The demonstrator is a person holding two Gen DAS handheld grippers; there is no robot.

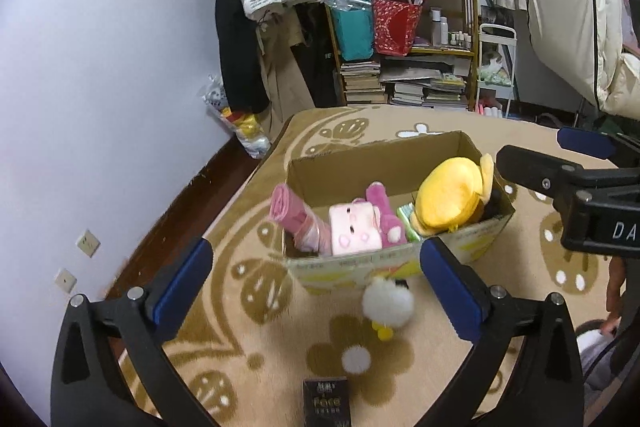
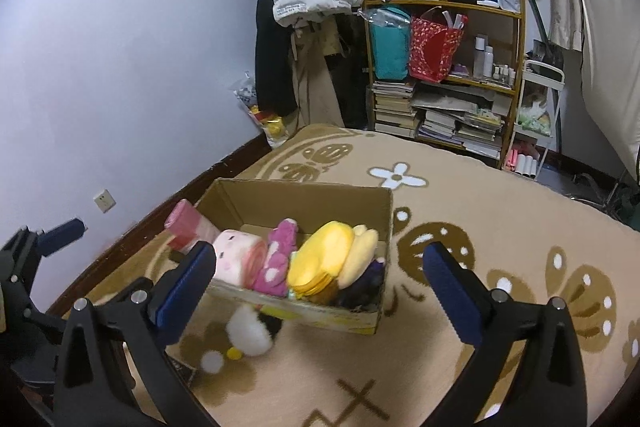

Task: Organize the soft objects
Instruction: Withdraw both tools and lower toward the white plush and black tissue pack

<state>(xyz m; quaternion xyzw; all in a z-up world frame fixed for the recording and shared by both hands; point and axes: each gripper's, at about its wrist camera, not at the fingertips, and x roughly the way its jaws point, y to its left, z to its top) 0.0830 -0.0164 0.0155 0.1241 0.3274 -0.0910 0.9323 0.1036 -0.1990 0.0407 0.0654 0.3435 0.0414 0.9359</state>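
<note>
Patterned carpet fills the left wrist view: the white pom-pom toy lies just ahead between the wide, empty left claw, touching the cardboard box. Right wrist view: the toy sits lower-left of the wide, empty right claw, nearer the left.

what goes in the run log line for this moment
left gripper: open, empty | right gripper: open, empty | cardboard box: holds plush toys | white fluffy toy: on rug beside box
</note>
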